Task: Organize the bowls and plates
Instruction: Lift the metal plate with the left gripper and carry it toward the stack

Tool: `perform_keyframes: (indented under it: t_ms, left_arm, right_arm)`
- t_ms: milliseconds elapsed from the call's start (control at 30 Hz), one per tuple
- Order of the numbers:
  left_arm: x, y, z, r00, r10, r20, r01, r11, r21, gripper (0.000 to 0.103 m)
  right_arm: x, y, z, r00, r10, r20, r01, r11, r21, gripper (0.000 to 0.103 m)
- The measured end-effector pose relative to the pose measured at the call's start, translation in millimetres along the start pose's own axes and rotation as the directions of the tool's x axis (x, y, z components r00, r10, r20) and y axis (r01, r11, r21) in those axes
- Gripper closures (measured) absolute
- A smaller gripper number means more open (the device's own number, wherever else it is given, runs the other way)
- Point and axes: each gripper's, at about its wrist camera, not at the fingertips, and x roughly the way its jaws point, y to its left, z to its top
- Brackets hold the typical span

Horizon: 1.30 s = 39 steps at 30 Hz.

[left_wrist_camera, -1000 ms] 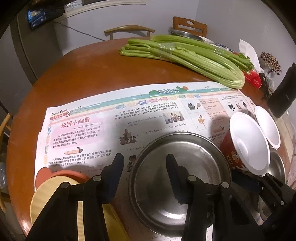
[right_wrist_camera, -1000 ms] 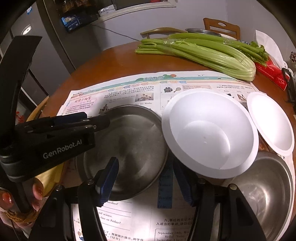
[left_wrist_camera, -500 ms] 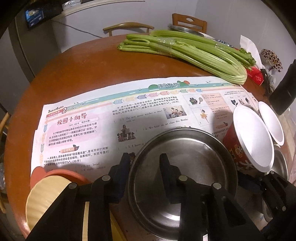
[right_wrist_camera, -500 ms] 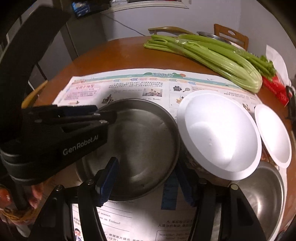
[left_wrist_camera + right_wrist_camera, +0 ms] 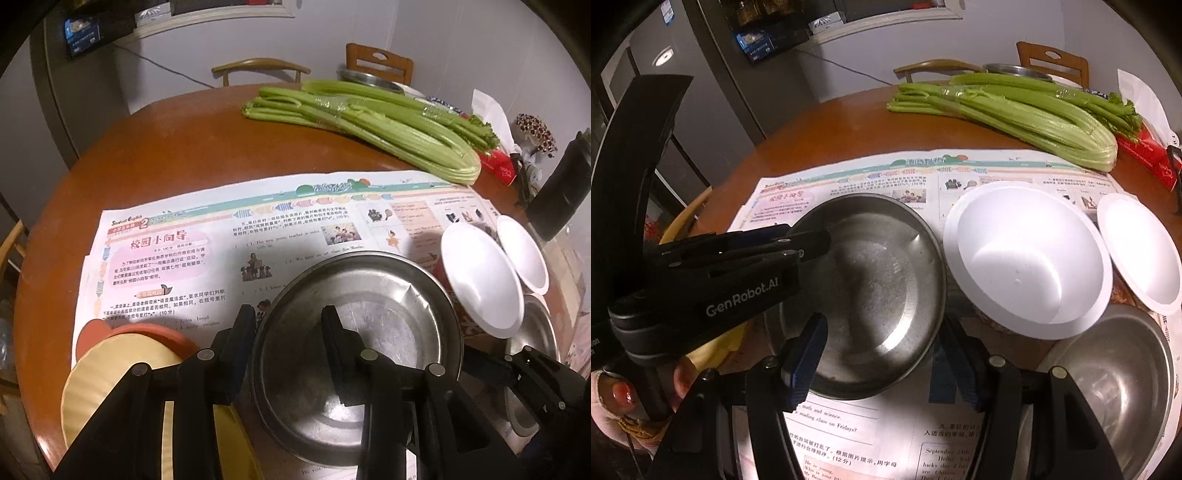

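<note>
A large steel bowl stands on the newspaper. My left gripper is shut on its left rim, one finger inside and one outside. My right gripper is open over the bowl's near side. Its right finger sits in the gap beside a red bowl with a white inside and grips nothing. A smaller white bowl and a second steel bowl sit to the right. A yellow plate lies on an orange plate at the near left.
Celery lies across the back of the round wooden table, with a red box and a black bottle at the right. Chairs and a steel dish stand behind. A hand holds the left gripper.
My left gripper's jaws have closed onto the steel bowl's rim. The red and white bowl, tilted close to the right camera before, now sits more upright and farther off.
</note>
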Motion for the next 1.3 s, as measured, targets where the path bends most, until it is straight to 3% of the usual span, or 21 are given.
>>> perform_keyframes:
  t_ms: [700, 1033, 1300]
  left_arm:
    - [-73.7, 2.3, -12.7, 0.993, 0.003, 0.121, 0.001, 0.999, -0.033, 0.063]
    - [-121.9, 22.4, -21.2, 0.98, 0.048, 0.193, -0.034, 0.997, -0.072, 0.06]
    - [-147.1, 54.7, -34.3, 0.973, 0.103, 0.208, -0.077, 0.989, -0.127, 0.059]
  right_arm:
    - [-61.5, 23.5, -6.7, 0.991, 0.04, 0.126, -0.033, 0.998, -0.061, 0.04]
    - [-91.7, 61.3, -5.0, 0.982, 0.066, 0.179, -0.039, 0.988, -0.152, 0.04]
    - [-95.9, 98.6, -0.5, 0.978, 0.105, 0.178, -0.062, 0.971, -0.232, 0.039]
